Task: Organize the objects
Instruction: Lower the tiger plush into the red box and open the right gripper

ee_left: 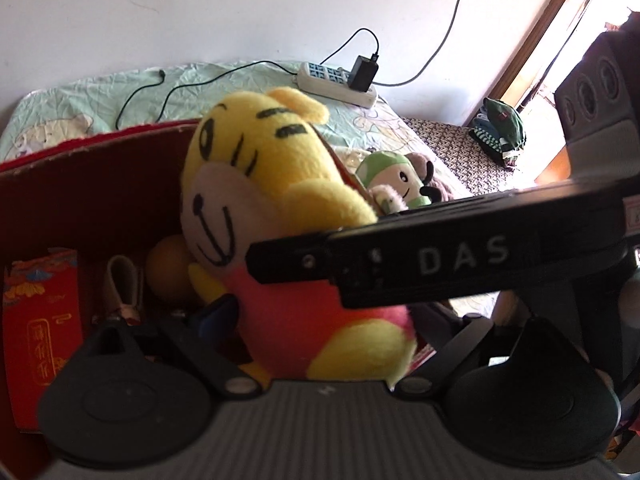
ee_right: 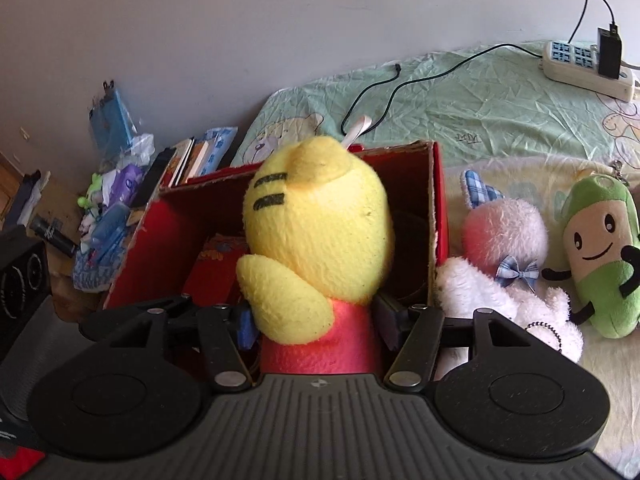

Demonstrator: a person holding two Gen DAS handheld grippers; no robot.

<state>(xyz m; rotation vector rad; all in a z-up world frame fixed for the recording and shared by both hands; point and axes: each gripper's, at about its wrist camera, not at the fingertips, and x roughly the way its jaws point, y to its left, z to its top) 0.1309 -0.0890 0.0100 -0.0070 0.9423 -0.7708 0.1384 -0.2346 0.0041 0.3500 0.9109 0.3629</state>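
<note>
Yellow tiger plush (ee_right: 320,216), red-bodied: centre frame in both views, over the open red box (ee_right: 439,200).
Right gripper (ee_right: 316,320): jaws pinching the plush's red torso.
Left gripper (ee_left: 320,320): jaws flank the same plush; contact unclear.
White bunny plush (ee_right: 504,264) and green plush (ee_right: 604,256): right of the box, on the bed (ee_right: 480,100).

A: Where does the left wrist camera look from?

B: From just behind its fingers, very near the yellow plush toy (ee_left: 256,184), facing its face, with the red box (ee_left: 80,184) and the wall behind.

A: And the right one?

B: Equally near, but behind the toy's head (ee_right: 320,232), facing the bed. Both views share the toy, the box and the power strip (ee_right: 584,64).
</note>
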